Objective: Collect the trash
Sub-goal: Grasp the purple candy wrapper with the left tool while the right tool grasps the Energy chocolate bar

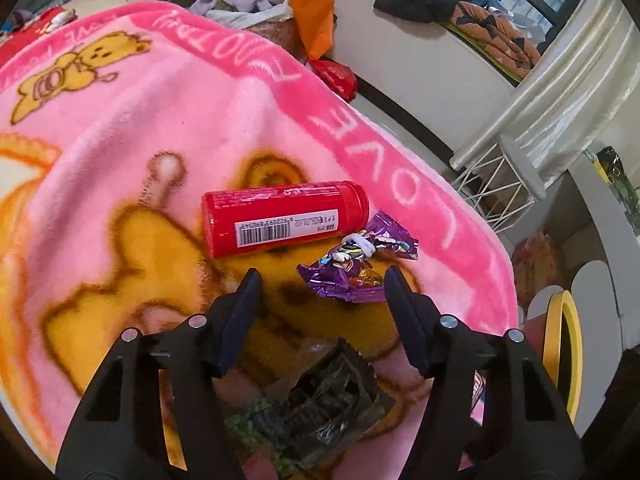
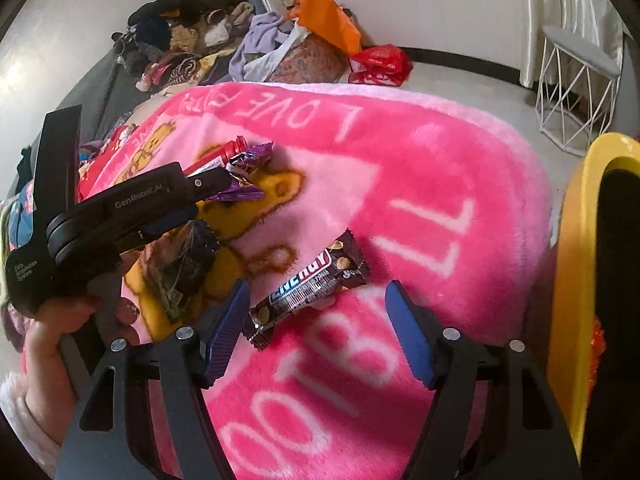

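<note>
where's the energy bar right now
In the right wrist view, the energy bar lies on the pink blanket, just ahead of the open right gripper, toward its left finger.

Pink bear-print blanket [image 2: 460, 184] carries: red tube [image 1: 286, 218] on its side, purple wrapper [image 1: 360, 264] touching at its 4 o'clock, dark crumpled packet [image 1: 328, 396], Energy bar [image 2: 310, 284].
</note>
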